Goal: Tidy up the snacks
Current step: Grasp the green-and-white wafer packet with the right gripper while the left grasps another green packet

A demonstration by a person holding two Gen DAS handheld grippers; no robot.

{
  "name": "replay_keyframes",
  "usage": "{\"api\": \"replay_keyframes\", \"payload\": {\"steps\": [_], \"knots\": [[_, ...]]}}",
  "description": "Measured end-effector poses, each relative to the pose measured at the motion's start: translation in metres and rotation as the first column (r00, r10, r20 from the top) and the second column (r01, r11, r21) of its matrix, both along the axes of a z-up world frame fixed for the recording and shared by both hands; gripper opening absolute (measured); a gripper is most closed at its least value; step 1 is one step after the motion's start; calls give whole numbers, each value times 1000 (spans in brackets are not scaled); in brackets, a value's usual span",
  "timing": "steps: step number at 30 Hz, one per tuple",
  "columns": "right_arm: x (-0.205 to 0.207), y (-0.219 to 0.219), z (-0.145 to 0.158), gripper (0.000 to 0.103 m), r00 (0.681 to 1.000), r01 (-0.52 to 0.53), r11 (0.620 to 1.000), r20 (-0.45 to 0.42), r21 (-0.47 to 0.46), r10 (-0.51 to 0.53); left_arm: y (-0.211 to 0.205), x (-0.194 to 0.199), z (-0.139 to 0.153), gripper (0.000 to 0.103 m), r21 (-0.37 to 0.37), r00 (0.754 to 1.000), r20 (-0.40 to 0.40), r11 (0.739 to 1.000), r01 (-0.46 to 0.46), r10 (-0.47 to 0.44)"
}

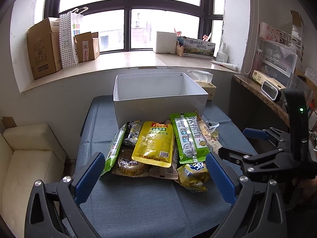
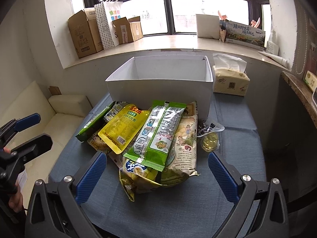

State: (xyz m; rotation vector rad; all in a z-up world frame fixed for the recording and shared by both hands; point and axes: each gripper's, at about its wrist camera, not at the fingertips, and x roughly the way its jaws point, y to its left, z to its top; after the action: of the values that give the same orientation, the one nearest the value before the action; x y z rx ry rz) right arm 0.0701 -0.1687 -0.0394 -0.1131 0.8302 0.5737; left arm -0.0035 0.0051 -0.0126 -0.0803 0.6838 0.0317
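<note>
A pile of snack packets lies on the blue-clothed table (image 1: 150, 202) in front of an open white box (image 1: 158, 91), which also shows in the right wrist view (image 2: 158, 91). On top are a yellow pouch (image 1: 153, 145) (image 2: 121, 128) and a green-and-white packet (image 1: 189, 137) (image 2: 156, 136). A small jelly cup (image 2: 209, 142) sits to the right of the pile. My left gripper (image 1: 155, 175) is open and empty, just short of the pile. My right gripper (image 2: 156, 175) is open and empty, its fingers on either side of the pile's near end.
A tissue pack (image 2: 230, 79) stands right of the box. A cream sofa (image 1: 25, 162) is at the left. A stone shelf (image 1: 263, 97) with a clock is at the right. Cardboard boxes (image 1: 44, 47) and bags line the windowsill behind.
</note>
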Motion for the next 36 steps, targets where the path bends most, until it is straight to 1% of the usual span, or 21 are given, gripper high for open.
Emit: {"api": "replay_keyframes", "payload": {"steps": [5,10,12,13,16,17,18,19,20,21,25,28,32,34,36], "knots": [[31,34,-22,103,1000,-25,998,-19,-58,23,6,-2,-6,103,-3,1000,-14,1000,-14,14],[70,64,-51,103,996,7,990,-82,-144,-18,12,-4,-10,103,-9,999,-25,999,-31,30],[82,70,-64,103,994,-2,988,-108,-157,-15,16,-5,-12,103,-10,999,-29,999,-38,38],[86,71,-69,103,993,9,985,-113,-171,-29,18,-5,-14,103,-13,999,-31,999,-43,42],[86,74,-75,102,997,25,975,-63,-220,-40,23,-5,-19,103,-25,998,-43,998,-54,53],[85,75,-77,100,998,17,973,-53,-230,-30,24,-4,-21,103,-28,997,-47,998,-59,57],[83,76,-79,89,999,15,967,-40,-253,-26,25,-3,-23,103,-30,997,-52,998,-63,61],[80,76,-81,74,999,17,961,-25,-275,-25,25,-2,-24,103,-31,996,-56,997,-65,63],[77,77,-81,74,1000,22,953,0,-303,-23,24,-1,-26,103,-31,996,-58,997,-66,64],[75,76,-82,74,1000,13,951,-4,-308,-15,24,0,-28,103,-30,996,-62,997,-66,64],[72,59,-68,73,998,-10,986,-59,-169,0,25,7,-37,103,-21,995,-78,997,-69,67],[65,39,-45,73,1000,6,996,-15,-94,-7,30,14,-44,103,-2,995,-83,998,-64,63],[55,7,-12,73,1000,20,999,-16,32,-19,53,33,-56,103,-3,992,-104,998,-70,69],[47,-9,-3,73,999,34,997,-6,66,-34,67,46,-65,103,3,989,-128,997,-80,80],[38,-16,3,73,998,53,995,13,81,-54,77,61,-75,103,31,984,-152,996,-89,93]]}}
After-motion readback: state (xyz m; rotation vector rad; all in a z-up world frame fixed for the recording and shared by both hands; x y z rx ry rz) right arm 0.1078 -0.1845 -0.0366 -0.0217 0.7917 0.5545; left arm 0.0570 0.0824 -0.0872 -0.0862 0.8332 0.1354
